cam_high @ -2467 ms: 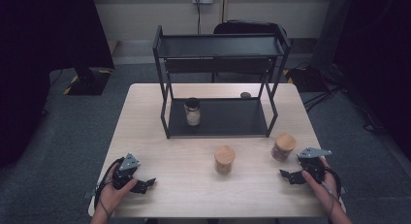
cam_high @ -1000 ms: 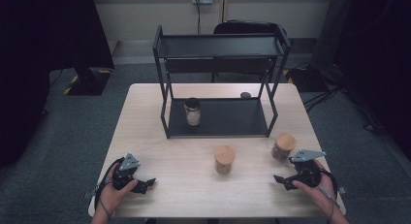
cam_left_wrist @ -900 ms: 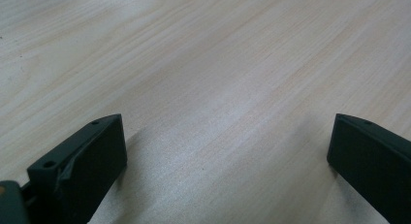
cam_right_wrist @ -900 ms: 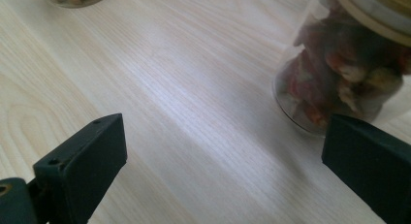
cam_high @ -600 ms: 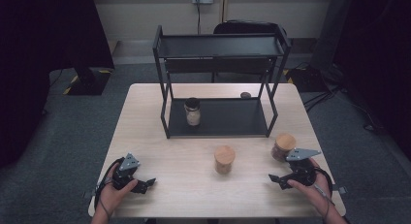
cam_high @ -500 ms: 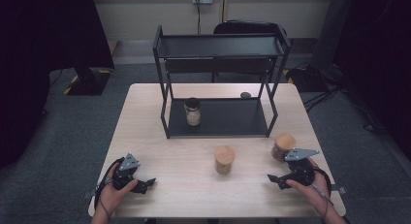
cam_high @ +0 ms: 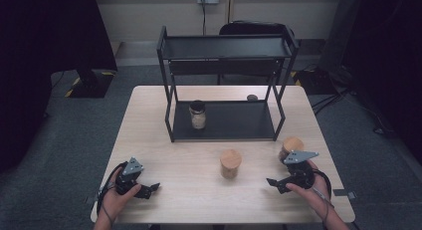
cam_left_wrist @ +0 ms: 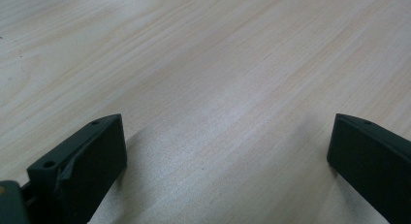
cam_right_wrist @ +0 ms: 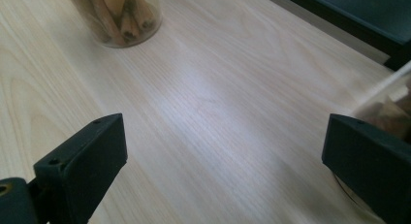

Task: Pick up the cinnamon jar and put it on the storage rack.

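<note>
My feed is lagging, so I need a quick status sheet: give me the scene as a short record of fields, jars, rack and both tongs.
left tongs: open, on bare table, holding nothing
right tongs: open, holding nothing, beside right jar
right jar: wooden lid, on table by right tongs
middle jar: wooden lid, on table, untouched
dark-lidded jar: upright on rack's lower shelf
rack: black, two-tier, top shelf bare

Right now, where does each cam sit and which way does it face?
High view: above the person's side, looking forward and down at table, rack; both hands show.
Left gripper view: on left gripper, facing bare tabletop; jaws apart.
Right gripper view: on right gripper, facing middle jar; jaws apart.
Shared: middle jar, high and right gripper views.
</note>
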Demonstrator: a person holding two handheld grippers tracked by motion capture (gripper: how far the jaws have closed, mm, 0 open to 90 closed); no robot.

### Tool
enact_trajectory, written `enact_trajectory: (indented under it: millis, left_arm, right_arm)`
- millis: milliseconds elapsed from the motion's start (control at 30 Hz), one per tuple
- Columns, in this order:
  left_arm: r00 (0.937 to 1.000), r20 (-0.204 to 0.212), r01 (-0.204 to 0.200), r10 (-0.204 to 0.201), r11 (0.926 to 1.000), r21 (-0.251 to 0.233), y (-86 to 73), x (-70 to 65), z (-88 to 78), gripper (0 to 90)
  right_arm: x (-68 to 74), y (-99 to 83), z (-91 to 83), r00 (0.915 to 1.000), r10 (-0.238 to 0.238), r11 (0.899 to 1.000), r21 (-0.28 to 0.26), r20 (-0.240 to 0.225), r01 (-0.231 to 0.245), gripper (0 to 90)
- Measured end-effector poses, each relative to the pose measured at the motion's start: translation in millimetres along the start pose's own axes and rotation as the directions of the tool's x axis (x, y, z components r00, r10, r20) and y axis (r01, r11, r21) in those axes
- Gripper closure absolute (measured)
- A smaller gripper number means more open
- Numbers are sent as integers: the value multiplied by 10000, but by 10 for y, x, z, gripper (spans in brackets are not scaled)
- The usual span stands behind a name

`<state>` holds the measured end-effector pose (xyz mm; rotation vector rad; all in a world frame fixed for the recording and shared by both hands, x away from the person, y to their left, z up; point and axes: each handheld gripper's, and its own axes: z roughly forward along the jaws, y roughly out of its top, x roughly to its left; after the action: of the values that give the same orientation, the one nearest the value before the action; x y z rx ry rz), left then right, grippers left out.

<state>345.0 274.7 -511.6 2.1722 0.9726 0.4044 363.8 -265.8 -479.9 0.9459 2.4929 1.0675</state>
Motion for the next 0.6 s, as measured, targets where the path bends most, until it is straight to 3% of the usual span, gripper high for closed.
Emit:
enact_trajectory:
  millis: [600]
  left_arm:
    - [10000, 1, -1, 1, 10000, 2, 0, 0, 0, 1]
  right_arm:
    - [153, 199, 186, 9987, -276, 9995, -169, -420, 269, 11]
